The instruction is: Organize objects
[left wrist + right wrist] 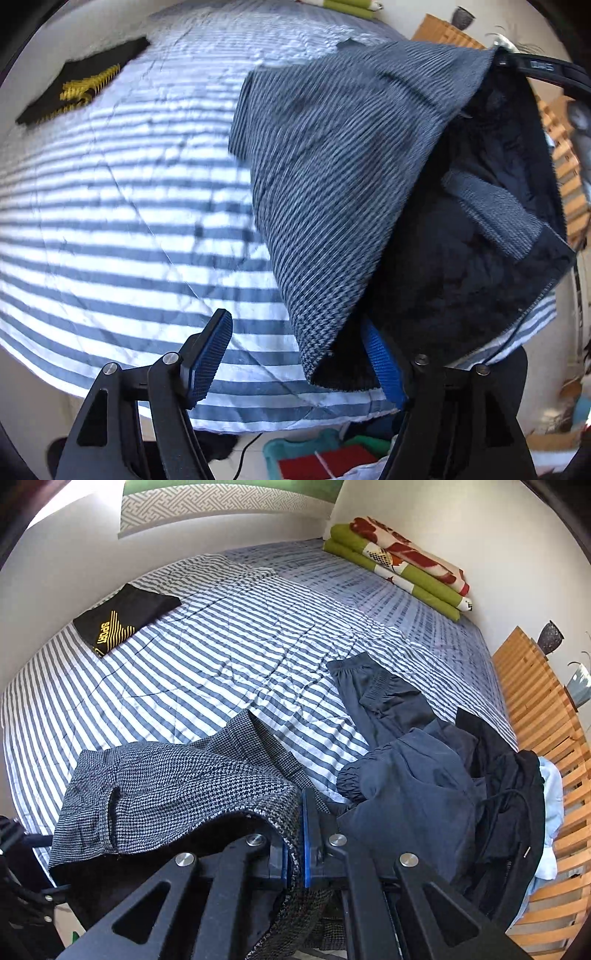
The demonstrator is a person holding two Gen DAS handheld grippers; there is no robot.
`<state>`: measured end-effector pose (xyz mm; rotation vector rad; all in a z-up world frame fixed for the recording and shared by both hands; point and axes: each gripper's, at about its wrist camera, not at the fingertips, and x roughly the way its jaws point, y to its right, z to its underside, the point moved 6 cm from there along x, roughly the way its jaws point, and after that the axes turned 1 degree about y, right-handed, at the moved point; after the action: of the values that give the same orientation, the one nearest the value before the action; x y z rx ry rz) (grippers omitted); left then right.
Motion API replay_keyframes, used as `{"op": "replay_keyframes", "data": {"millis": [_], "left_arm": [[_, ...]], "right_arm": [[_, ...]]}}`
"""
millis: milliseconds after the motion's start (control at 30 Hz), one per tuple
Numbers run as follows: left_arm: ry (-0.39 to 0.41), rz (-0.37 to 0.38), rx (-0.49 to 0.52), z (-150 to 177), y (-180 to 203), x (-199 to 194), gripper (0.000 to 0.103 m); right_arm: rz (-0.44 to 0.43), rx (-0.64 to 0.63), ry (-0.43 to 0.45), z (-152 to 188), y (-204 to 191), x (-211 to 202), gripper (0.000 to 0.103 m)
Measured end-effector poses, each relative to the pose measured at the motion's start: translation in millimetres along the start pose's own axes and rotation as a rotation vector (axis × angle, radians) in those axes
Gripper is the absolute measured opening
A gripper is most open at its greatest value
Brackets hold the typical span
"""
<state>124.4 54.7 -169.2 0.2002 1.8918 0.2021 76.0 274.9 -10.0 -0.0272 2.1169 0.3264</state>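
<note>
The jaws of the left gripper are standing wide apart in the left wrist view, their blue pads clamping nothing, though the right pad is partly hidden behind the hanging cloth. Just beyond them a grey checked garment is hanging in the air above the striped bed, its lower corner dropping between the jaws and its dark lining facing the right side. The upper edge of the garment is reaching up to the other gripper at the top right. A folded black top with yellow print is lying on the far left part of the bed, well apart from the garment. Below the bed's near edge a teal bin is sitting on the floor.

In the right wrist view the jaws of the right gripper are sitting nearly closed, pinching the edge of the garment, which is draping left over the bed's near edge. A heap of dark clothes is lying on the bed's right side, just beside the gripper. The black top is resting far left on the bed, and folded green blankets are sitting at the bed's far right corner against the wall.
</note>
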Motion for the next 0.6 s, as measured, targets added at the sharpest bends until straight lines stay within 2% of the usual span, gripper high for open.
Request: {"op": "replay_keyframes", "data": {"millis": [33,67,100,200,367,533,600], "left_arm": [[-0.007,0.009,-0.006,2.5,1.2,5.2,0.047],[-0.026,0.021,-0.012,4.6,1.3,9.7,0.016],[-0.041,0.051,-0.027,6.0,1.6,11.4,0.010],[0.020,0.090,-0.032,0.8,1.0,-14.0,0.008],[0.177,0.090,0.032,-18.4,1.6,-92.3,0.007],[0.308,0.132,0.010,-40.0,-6.2,-170.9,0.007],[0.372,0.126,0.009,-52.1,-10.8,-209.8,0.007]], "right_arm": [[0.008,0.003,0.002,0.6,2.8,-2.4,0.005],[0.012,0.007,0.004,0.8,5.7,-5.4,0.005],[0.016,0.010,0.006,1.4,9.3,-10.1,0.005],[0.040,0.017,0.029,4.3,18.4,-30.6,0.005],[0.049,0.061,0.099,12.4,32.7,-81.6,0.004],[0.051,0.090,0.184,9.2,38.7,-140.4,0.004],[0.035,0.106,0.225,3.0,41.3,-169.2,0.004]]}}
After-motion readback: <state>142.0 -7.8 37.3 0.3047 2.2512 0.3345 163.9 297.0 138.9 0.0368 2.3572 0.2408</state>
